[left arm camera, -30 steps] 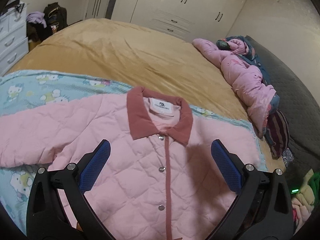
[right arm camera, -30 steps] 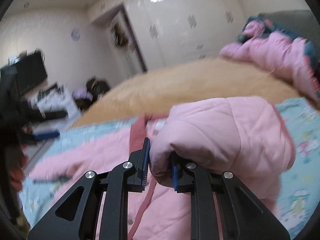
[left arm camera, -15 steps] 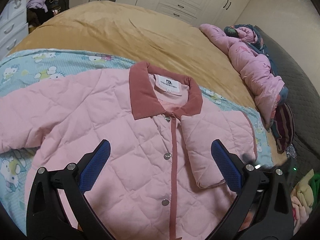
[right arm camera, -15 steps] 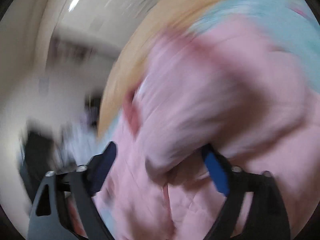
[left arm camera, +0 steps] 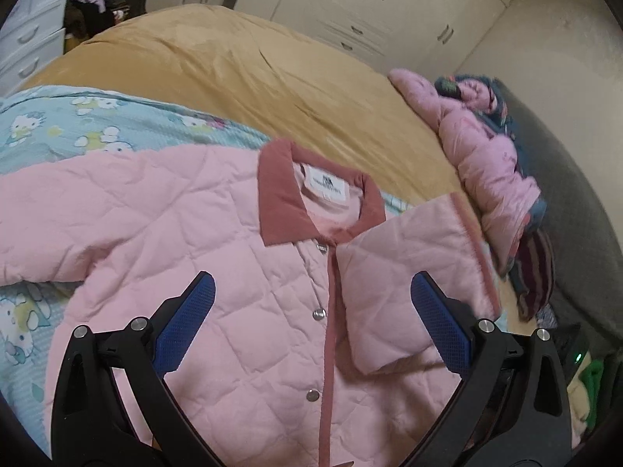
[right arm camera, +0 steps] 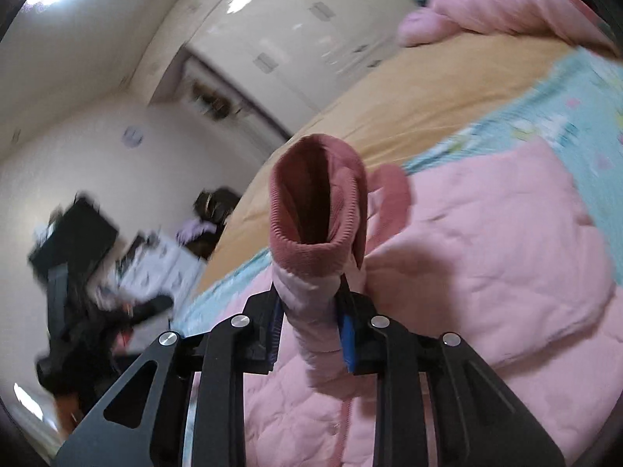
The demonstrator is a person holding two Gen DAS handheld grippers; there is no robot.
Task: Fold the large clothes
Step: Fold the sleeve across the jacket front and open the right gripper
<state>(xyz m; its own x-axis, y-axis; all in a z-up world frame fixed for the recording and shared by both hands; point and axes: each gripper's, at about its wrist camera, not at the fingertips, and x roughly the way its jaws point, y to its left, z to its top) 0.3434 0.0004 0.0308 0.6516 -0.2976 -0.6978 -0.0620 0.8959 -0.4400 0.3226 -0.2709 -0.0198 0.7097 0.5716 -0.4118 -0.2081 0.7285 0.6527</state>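
- Pink quilted jacket (left arm camera: pixel 218 241) with a dusty-rose corduroy collar (left arm camera: pixel 280 202) lies front-up across the lower centre of the left wrist view, snapped shut, on a light blue cartoon-print sheet (left arm camera: pixel 78 124) over a mustard-yellow bedspread (left arm camera: pixel 249 62).
- One sleeve (left arm camera: pixel 409 272) is folded in over the chest, right of centre; the other sleeve (left arm camera: pixel 58 225) stretches toward the left edge.
- Left gripper (left arm camera: pixel 311 323) hovers above the jacket front, its blue-padded fingers (left arm camera: pixel 187 323) spread wide, nothing between them.
- Right gripper (right arm camera: pixel 309 330), lower centre of the right wrist view: fingers narrow and closing on the sleeve end, with the rose ribbed cuff (right arm camera: pixel 315 202) standing up above them.
- A crumpled pink padded coat (left arm camera: pixel 483 155) lies at the right of the bed.
- White wardrobe doors (left arm camera: pixel 381 11) fill the upper background.
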